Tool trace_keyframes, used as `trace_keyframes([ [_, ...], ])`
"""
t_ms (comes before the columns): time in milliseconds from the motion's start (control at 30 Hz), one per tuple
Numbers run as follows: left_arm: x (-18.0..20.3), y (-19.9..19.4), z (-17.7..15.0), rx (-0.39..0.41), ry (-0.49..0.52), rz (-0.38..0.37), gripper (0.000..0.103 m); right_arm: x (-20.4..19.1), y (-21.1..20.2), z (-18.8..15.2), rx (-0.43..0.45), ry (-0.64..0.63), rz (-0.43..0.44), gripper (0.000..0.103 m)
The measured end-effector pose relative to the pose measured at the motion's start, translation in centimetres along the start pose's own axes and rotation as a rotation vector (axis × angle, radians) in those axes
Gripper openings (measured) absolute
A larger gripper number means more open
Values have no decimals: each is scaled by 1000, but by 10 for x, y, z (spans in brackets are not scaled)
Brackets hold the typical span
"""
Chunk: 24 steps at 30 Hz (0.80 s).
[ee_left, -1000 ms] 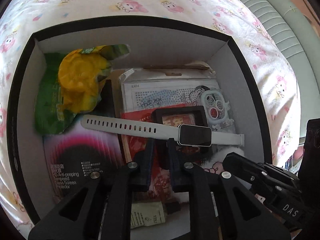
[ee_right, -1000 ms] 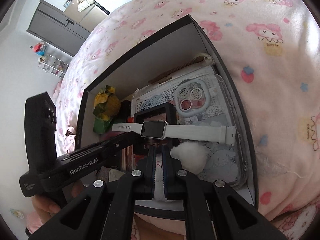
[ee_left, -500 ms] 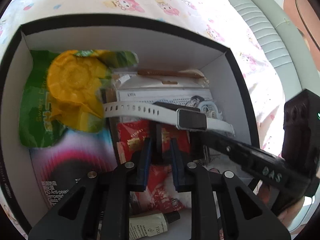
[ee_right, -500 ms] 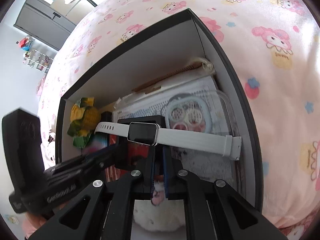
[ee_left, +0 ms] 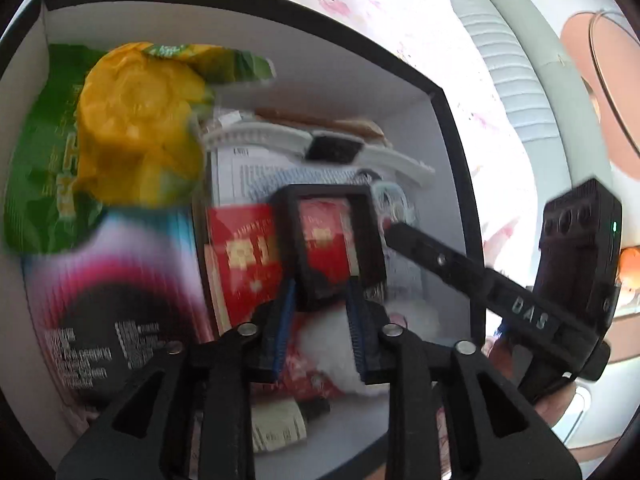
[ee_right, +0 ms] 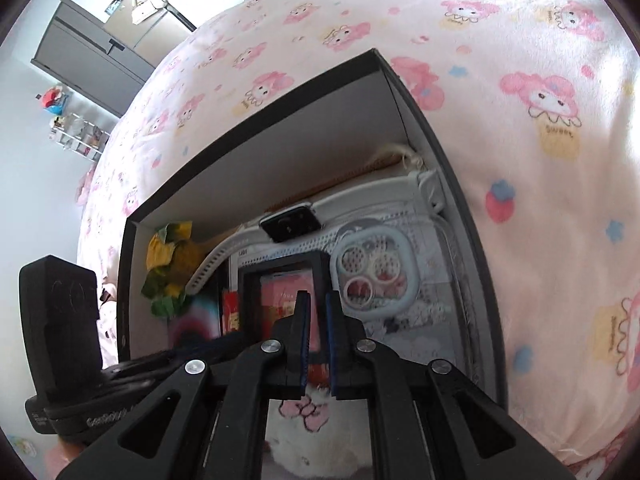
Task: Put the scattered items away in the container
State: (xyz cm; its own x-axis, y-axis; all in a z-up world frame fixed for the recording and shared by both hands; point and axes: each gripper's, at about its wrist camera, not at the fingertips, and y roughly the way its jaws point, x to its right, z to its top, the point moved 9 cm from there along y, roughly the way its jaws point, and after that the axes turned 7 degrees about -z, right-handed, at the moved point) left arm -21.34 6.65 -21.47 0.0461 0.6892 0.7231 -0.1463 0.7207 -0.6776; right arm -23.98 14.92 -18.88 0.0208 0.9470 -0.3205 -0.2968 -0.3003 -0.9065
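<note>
1. We are in a bedroom: a bed (ee_right: pixel 500 40) under a pink cartoon-print sheet fills the scene, with a grey cabinet (ee_right: pixel 88 48) against the far wall at the left.
2. A black box with white inner walls (ee_right: pixel 280 120) sits on the bed, open at the top.
3. We see a white-strapped smartwatch (ee_right: pixel 292 224) lying inside the box along its far wall, on top of a clear-fronted phone-case package (ee_right: pixel 384 276); one strap end reaches the far right corner.
4. At the far left of the box rests a green-and-yellow snack bag (ee_left: pixel 120 128), and near it a pink-and-black screen protector pack (ee_left: pixel 112 292).
5. A small black frame (ee_left: pixel 332 240) stands over red packets (ee_left: pixel 240 256) at the middle of the box, and a white plush (ee_right: pixel 312 432) lies at the near wall.
6. The left gripper (ee_left: pixel 320 328) hangs over the middle of the box. Its fingers have just been opening and now stand apart; the frame's near edge shows in the gap between them, with no pad visibly pressing on it.
7. The right gripper (ee_right: pixel 316 340) hovers above the frame and plush, fingers drawn close together with only a narrow slit between them and nothing held.
8. We glimpse a hand (ee_left: pixel 560 404) gripping the right gripper's handle at the near right of the left wrist view.
</note>
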Motion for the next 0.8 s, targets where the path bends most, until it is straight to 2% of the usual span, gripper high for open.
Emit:
trace_keyframes([
  [100,14,-16,5,34,39,4,25,0,-3,2,4,-10,11,5],
  [200,15,-34,26,100,41,79,27,3,-6,15,17,-16,-10,5],
  [300,12,-38,46,115,25,104,27,-6,2,29,7,-41,-9,5],
  [433,-3,-23,61,58,-19,130,27,-17,18,44,-74,-44,51,5],
  [600,-22,-9,68,10,-55,171,27,-16,34,52,-119,-85,2,6],
  [667,-22,-13,75,34,-64,164,27,-17,34,60,-101,-93,-19,6],
  [733,-20,-21,80,75,-52,175,27,-18,26,71,-40,-95,-44,6],
  [800,-22,-26,79,90,-46,172,27,-19,20,79,-8,-84,-27,6],
])
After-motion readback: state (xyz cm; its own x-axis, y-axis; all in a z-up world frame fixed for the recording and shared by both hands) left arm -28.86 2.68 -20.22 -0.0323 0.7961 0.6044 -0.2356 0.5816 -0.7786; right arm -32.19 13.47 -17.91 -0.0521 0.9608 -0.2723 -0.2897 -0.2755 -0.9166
